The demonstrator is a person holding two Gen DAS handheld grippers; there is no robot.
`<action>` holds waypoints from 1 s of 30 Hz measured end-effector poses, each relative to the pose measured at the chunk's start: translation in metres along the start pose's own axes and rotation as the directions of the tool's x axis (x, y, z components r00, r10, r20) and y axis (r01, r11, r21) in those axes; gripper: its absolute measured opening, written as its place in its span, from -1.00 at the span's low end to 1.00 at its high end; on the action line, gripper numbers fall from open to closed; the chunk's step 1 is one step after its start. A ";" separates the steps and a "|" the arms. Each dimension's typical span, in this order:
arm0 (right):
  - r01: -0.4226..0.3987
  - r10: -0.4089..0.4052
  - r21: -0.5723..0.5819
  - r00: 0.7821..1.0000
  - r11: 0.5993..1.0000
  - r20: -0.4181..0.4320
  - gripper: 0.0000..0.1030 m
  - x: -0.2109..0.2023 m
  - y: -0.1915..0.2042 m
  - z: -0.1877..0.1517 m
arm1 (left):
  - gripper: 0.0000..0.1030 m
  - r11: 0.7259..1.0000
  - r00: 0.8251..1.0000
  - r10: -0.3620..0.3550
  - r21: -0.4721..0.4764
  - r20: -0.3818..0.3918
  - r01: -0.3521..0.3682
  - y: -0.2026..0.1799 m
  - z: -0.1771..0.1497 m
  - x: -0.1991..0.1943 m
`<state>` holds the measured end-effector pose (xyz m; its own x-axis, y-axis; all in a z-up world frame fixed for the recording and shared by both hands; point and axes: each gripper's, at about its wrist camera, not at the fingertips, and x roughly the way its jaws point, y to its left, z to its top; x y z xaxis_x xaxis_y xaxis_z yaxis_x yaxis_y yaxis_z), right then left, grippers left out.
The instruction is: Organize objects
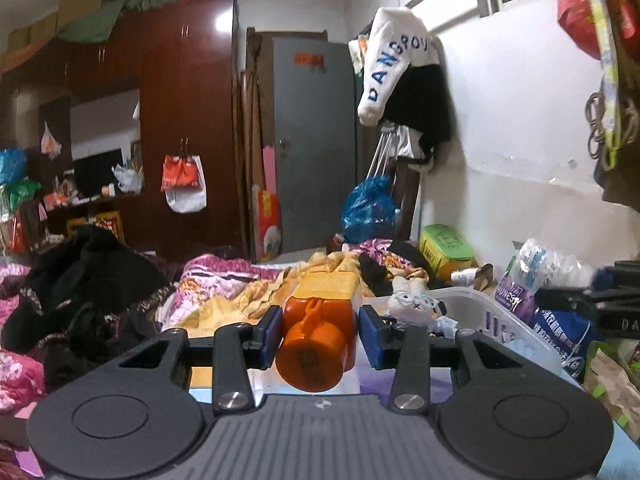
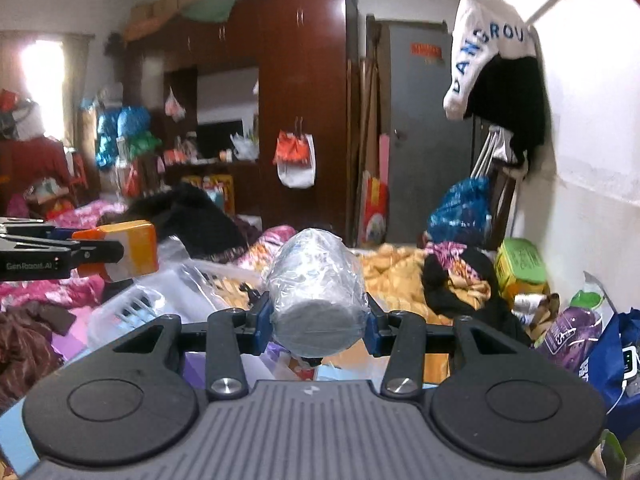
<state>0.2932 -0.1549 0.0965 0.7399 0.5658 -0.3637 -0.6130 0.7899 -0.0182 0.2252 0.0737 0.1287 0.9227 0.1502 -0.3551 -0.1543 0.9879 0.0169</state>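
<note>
My left gripper (image 1: 318, 334) is shut on an orange bottle with a yellow label (image 1: 316, 328), held lying along the fingers above the bed. The same bottle (image 2: 128, 250) and the left gripper (image 2: 100, 254) show at the left of the right wrist view. My right gripper (image 2: 318, 320) is shut on a grey-white cylinder wrapped in clear plastic (image 2: 316, 300). A clear plastic basket (image 1: 496, 320) holding a small plush toy (image 1: 416, 302) sits just right of the left gripper; it also shows in the right wrist view (image 2: 160, 300).
The bed is strewn with a floral quilt (image 1: 216, 276), a yellow blanket (image 2: 392, 264) and black clothes (image 1: 80, 280). A green box (image 2: 520, 268), purple packet (image 2: 568, 332) and blue bags (image 2: 624, 364) line the right wall. Wardrobe (image 1: 184, 120) and door (image 1: 316, 140) stand behind.
</note>
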 end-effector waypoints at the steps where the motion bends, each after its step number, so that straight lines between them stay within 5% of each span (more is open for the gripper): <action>1: 0.001 -0.001 0.001 1.000 1.000 -0.006 -0.08 0.001 0.000 -0.002 | -0.12 1.000 1.000 0.005 -0.012 -0.008 -0.005 0.001 0.000 0.005; 10: 0.009 -0.012 -0.027 0.995 1.000 -0.103 -0.07 0.028 0.002 -0.013 | -0.08 0.996 0.992 0.072 -0.036 -0.100 -0.076 0.002 -0.013 0.035; 13: 0.010 -0.014 -0.032 0.991 0.999 -0.135 0.01 0.035 0.003 -0.016 | 0.37 0.998 0.985 0.063 0.003 -0.159 -0.063 -0.001 -0.016 0.044; 16: 0.021 -0.026 -0.036 0.990 0.999 -0.142 0.48 0.037 0.004 -0.015 | 0.49 0.996 0.991 0.092 0.027 -0.101 -0.090 -0.004 -0.015 0.031; 21: 0.041 -0.042 -0.017 0.997 0.999 -0.069 0.96 0.024 0.001 -0.010 | 0.65 0.999 0.999 0.042 -0.011 -0.032 -0.043 0.000 -0.012 0.006; 26: 0.002 -0.003 0.032 1.000 0.999 0.021 1.00 -0.014 -0.006 -0.018 | 0.99 0.999 0.995 -0.021 -0.046 0.093 0.025 0.000 -0.036 -0.030; 30: 0.058 -0.064 0.059 0.993 0.997 0.102 1.00 -0.051 -0.002 -0.033 | 1.00 0.998 0.993 -0.032 -0.056 0.110 0.038 -0.003 -0.059 -0.048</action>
<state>0.2476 -0.1938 0.0843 0.8022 0.5351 -0.2650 -0.5514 0.8341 0.0153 0.1604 0.0612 0.0905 0.9604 0.1222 -0.2504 -0.1386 0.9891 -0.0490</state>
